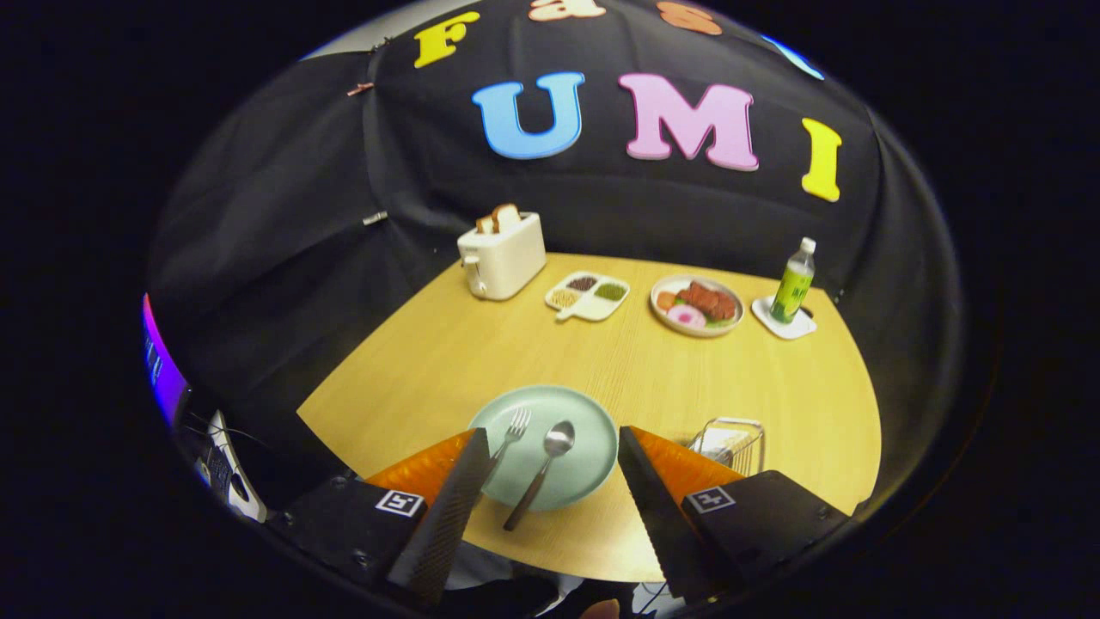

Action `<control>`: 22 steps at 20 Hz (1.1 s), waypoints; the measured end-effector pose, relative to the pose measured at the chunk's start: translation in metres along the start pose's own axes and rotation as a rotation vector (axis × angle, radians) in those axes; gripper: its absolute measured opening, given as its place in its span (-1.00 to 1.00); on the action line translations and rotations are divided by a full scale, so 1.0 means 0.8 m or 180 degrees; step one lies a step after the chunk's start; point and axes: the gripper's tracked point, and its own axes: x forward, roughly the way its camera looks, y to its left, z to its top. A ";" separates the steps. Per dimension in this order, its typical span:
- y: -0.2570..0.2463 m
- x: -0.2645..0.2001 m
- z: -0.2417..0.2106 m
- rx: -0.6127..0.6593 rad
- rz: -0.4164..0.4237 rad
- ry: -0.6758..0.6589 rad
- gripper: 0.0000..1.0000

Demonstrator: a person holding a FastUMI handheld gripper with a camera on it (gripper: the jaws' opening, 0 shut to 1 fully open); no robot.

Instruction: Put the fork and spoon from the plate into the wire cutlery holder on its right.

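Note:
A pale green plate [584, 413] lies on the wooden table near its front edge. On it rest a metal fork [512, 430] on the left and a metal spoon [545, 464] to its right, the spoon's handle reaching over the plate's near rim. The wire cutlery holder [730, 443] stands just right of the plate, partly hidden behind the right finger. My gripper [550, 443] hovers above the plate, open wide, with the fork and spoon showing between its fingers and nothing held.
At the table's back stand a white toaster [501, 254] with bread, a divided white dish [588, 296], a plate of food [696, 304] and a green bottle [793, 284] on a white coaster. Bare wood [481, 344] lies between these and the green plate.

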 end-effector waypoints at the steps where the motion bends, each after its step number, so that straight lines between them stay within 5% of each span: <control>1: 0.000 0.015 -0.018 0.0020 -0.0014 0.0132 0.85; 8: 0.003 0.102 -0.101 0.0223 -0.0113 0.0790 0.52; 18: 0.005 0.158 -0.133 0.0242 -0.0367 0.1035 0.14; 22: -0.005 0.167 -0.139 0.0341 -0.0499 0.1103 -0.53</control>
